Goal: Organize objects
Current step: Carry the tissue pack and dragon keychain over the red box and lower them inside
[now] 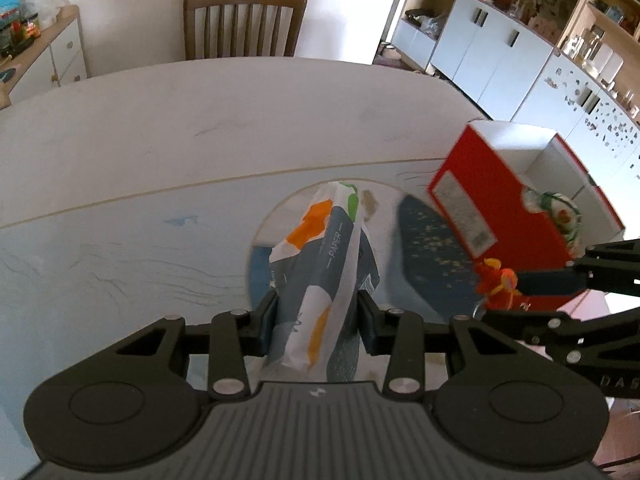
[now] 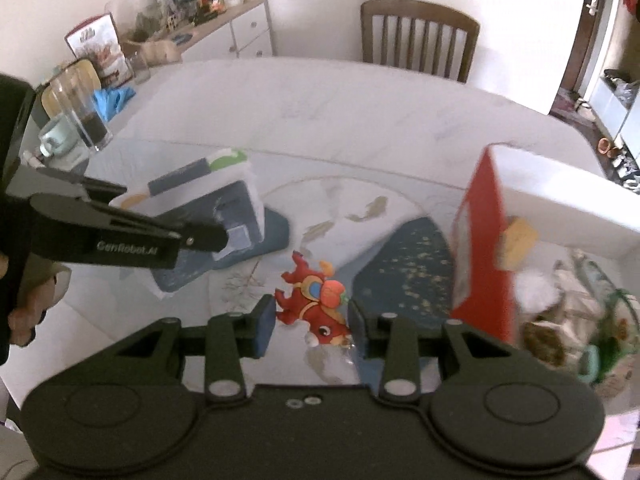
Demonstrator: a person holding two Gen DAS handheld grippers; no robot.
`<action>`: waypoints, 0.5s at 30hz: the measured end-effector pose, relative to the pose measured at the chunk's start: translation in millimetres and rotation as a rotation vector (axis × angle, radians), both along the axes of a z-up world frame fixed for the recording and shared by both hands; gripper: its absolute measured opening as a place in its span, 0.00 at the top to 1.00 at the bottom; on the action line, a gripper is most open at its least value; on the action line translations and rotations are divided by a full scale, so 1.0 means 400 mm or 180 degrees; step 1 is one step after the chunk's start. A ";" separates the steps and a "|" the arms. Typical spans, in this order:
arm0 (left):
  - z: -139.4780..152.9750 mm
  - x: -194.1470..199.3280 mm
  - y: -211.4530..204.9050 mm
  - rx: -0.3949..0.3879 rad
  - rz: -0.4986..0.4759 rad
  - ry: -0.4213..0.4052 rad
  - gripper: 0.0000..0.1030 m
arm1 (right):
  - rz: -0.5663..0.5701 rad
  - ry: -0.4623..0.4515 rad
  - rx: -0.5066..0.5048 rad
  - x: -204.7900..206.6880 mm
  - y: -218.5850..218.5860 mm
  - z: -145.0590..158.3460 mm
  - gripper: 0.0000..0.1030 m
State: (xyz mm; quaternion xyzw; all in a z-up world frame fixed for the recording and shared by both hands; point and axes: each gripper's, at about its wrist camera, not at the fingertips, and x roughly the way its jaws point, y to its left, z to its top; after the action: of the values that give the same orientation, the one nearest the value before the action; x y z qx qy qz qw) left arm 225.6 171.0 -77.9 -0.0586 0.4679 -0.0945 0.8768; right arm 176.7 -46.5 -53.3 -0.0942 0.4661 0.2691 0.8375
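The left gripper (image 1: 317, 318) is clamped on a soft plastic pack of paper tissues printed in slate blue, white, orange and green (image 1: 320, 276), its two dark fingers pressed against the pack's sides and holding it above the pale blue patterned table mat (image 1: 120, 248). The right gripper (image 2: 311, 318) grips a small red plush animal with orange and blue trim (image 2: 316, 304) between its pads, held over the mat just left of a red cardboard box with a white inside (image 2: 486, 240). That box stands open near the right edge of the white table (image 2: 320, 100) and already contains several mixed items, blurred beyond telling. In the right wrist view the tissue pack (image 2: 208, 196) sits well left of the plush. A brown wooden slat-back chair (image 1: 244, 20) stands at the table's far side.
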 end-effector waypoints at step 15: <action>0.127 -0.044 -0.218 -0.0060 -0.0095 -0.0114 0.61 | -0.0035 -0.0250 0.0058 -0.021 -0.227 0.110 0.64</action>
State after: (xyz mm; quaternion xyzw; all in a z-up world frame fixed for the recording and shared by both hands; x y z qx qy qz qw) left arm 208.0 83.9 -27.3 -0.0582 0.4521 -0.1131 0.8829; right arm 168.2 -137.2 -9.4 -0.0944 0.4308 0.2648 0.8575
